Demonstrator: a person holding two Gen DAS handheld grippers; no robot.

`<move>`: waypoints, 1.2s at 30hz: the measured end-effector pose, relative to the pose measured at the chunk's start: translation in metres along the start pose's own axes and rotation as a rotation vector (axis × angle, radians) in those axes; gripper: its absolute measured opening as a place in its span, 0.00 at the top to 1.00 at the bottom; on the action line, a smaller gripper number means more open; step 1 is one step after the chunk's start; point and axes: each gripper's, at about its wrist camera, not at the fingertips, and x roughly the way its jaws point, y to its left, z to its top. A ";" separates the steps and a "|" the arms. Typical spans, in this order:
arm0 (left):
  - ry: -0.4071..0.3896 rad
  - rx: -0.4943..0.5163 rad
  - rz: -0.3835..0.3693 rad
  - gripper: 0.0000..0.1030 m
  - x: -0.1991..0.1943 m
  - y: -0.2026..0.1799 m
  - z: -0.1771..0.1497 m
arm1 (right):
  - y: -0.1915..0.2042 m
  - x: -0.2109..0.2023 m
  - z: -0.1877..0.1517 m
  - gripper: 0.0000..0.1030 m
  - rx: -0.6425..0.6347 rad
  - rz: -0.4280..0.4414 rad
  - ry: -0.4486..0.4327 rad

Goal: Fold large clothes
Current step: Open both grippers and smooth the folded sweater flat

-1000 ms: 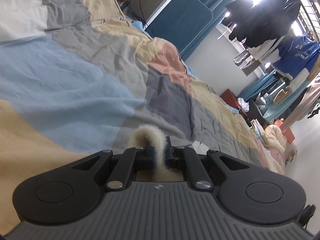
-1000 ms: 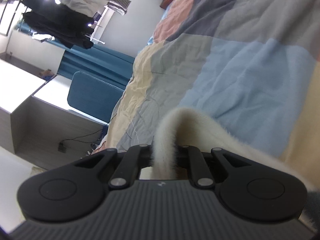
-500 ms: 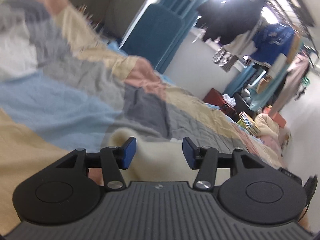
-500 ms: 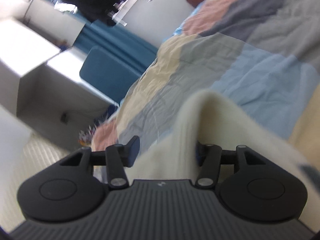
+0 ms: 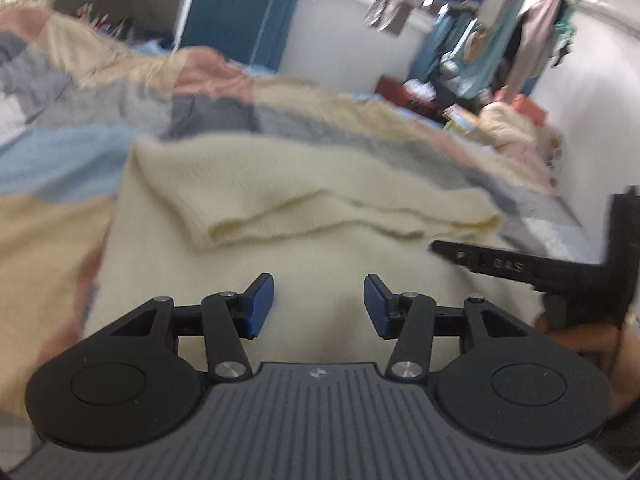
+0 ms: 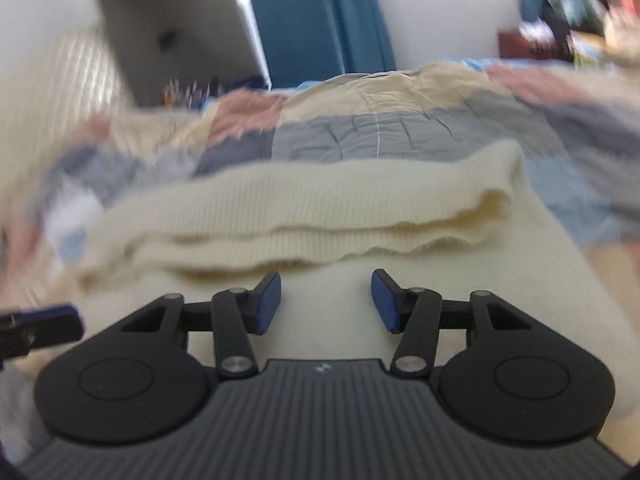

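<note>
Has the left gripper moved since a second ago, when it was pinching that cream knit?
Yes. The left gripper has let go and pulled back from the sweater, which now lies folded on the quilt ahead of it.

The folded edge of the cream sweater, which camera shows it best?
The right wrist view: the folded edge of the cream sweater runs sharp across the frame, ribbing visible. The left wrist view shows it blurrier and angled, partly behind the right gripper.

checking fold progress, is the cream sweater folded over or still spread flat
Folded over. The cream knit sweater has one layer doubled back on the rest, its ribbed edge lying across the lower layer on the patchwork quilt. Both grippers are open, holding nothing.
</note>
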 end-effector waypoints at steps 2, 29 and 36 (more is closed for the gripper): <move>0.010 0.011 0.029 0.47 0.013 0.001 0.001 | 0.004 0.003 -0.001 0.52 -0.041 -0.020 0.005; -0.036 -0.164 0.113 0.51 0.166 0.084 0.111 | -0.032 0.140 0.060 0.67 0.115 0.039 0.007; -0.034 -0.157 0.092 0.51 0.168 0.087 0.110 | -0.028 0.143 0.060 0.66 0.093 0.034 0.011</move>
